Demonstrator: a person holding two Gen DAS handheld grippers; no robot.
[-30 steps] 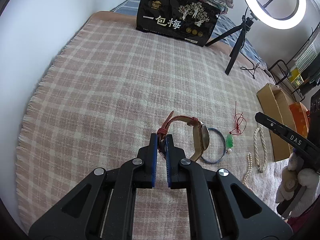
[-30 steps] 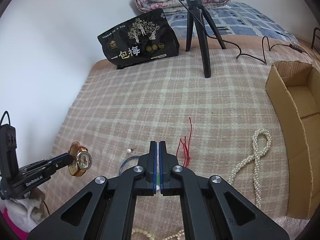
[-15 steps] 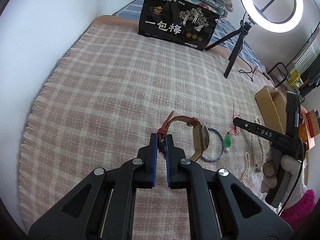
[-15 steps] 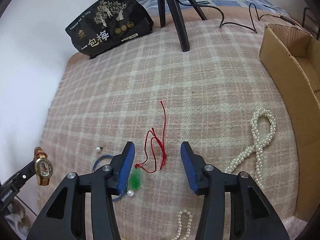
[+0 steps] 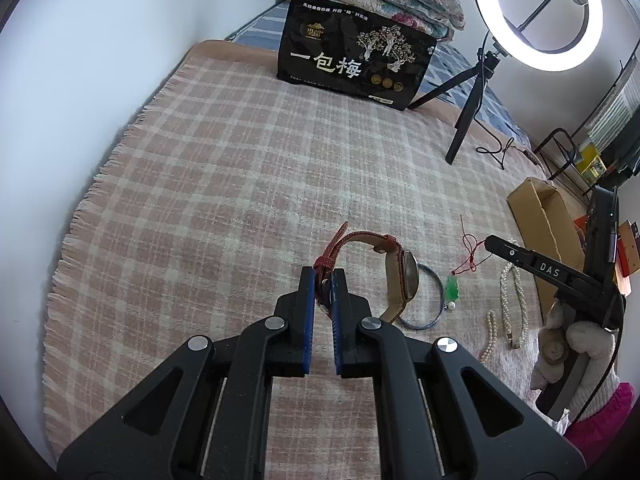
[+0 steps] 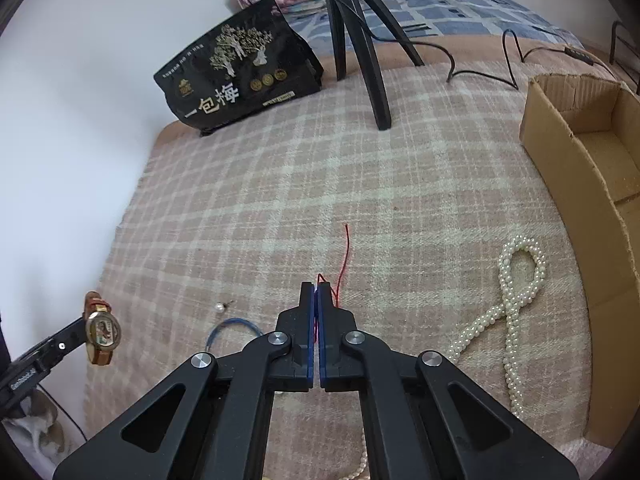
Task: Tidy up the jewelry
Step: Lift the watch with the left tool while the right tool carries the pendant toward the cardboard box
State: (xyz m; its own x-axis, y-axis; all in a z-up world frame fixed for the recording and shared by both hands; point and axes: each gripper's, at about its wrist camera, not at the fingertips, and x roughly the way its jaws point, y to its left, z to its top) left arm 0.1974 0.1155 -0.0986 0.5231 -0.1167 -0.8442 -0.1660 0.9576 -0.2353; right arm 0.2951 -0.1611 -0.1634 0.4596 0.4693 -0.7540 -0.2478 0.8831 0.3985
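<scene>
Red cord [image 6: 343,258] clamped in right gripper [image 6: 316,292]; left gripper [image 5: 323,278] clamped on wristwatch [image 5: 400,276] strap, lifted off plaid blanket [image 5: 240,184].

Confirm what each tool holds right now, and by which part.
Left tool: the watch, pinched by its red strap. Right tool: shut on the red cord, near the bunched end.

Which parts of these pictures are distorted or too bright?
Left wrist view: the ring light is blown out white, and the blanket edge curves from the fisheye. Right wrist view: even, soft light; the box wall bows near the rim.
</scene>
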